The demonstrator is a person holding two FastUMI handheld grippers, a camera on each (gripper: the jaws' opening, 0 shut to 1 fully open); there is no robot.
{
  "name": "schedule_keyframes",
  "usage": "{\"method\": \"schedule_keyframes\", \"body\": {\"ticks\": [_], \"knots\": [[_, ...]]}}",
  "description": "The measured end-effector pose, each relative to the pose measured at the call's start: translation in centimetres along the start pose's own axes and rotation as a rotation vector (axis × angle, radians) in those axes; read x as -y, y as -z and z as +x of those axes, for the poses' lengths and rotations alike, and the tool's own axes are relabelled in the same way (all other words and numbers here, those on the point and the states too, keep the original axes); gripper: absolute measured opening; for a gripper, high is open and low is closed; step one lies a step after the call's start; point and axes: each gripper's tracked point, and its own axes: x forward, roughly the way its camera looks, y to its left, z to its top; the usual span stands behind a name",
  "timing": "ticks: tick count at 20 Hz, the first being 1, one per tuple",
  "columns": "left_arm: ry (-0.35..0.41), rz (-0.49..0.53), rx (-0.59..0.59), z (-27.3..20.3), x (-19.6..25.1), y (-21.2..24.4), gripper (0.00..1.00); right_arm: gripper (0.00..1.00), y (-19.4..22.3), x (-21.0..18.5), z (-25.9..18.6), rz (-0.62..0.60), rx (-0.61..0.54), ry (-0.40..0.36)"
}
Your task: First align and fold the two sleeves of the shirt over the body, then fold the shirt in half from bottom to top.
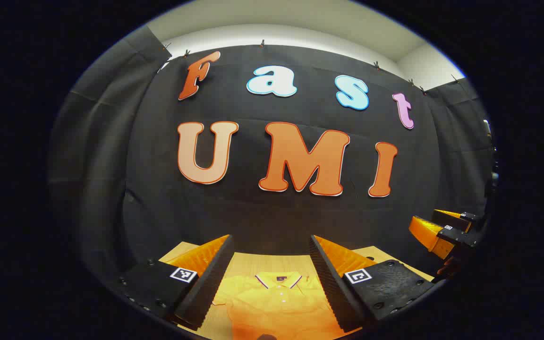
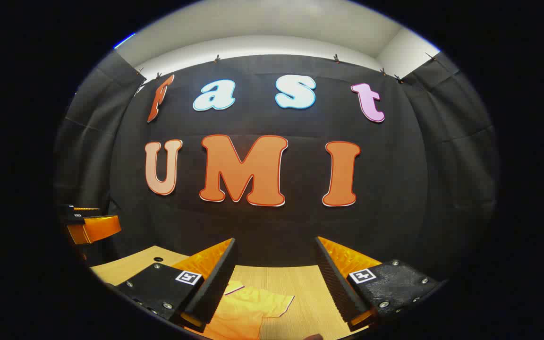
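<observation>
Both sets of tongs hang wide apart over the pale wood-grain table (image 1: 272,262), left gripper (image 1: 272,278) and right gripper (image 2: 274,278) gripping nothing, ridged pads (image 1: 326,278) showing. Below, the soft orange shirt (image 1: 279,307) lies flat, buttoned collar (image 1: 279,279) toward the wall, one short sleeve (image 2: 253,304) spread out.

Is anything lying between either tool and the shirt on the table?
Nothing visible. The left tool hangs open above the shirt collar; the right tool is open over a sleeve on the bare table.
</observation>
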Motion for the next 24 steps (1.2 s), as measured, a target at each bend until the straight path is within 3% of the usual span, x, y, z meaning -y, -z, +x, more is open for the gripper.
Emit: {"method": "schedule_keyframes", "body": {"ticks": [12, 24], "knots": [[0.009, 0.023, 0.007, -0.1, -0.3, 0.3, 0.98, 0.97, 0.4, -1.6, 0.4, -0.017, -0.023, -0.039], [0.067, 0.076, 0.006, -2.6, -0.6, 0.5, 0.98, 0.98, 0.8, -2.0, -0.6, -0.048, -0.077, 0.001]]}}
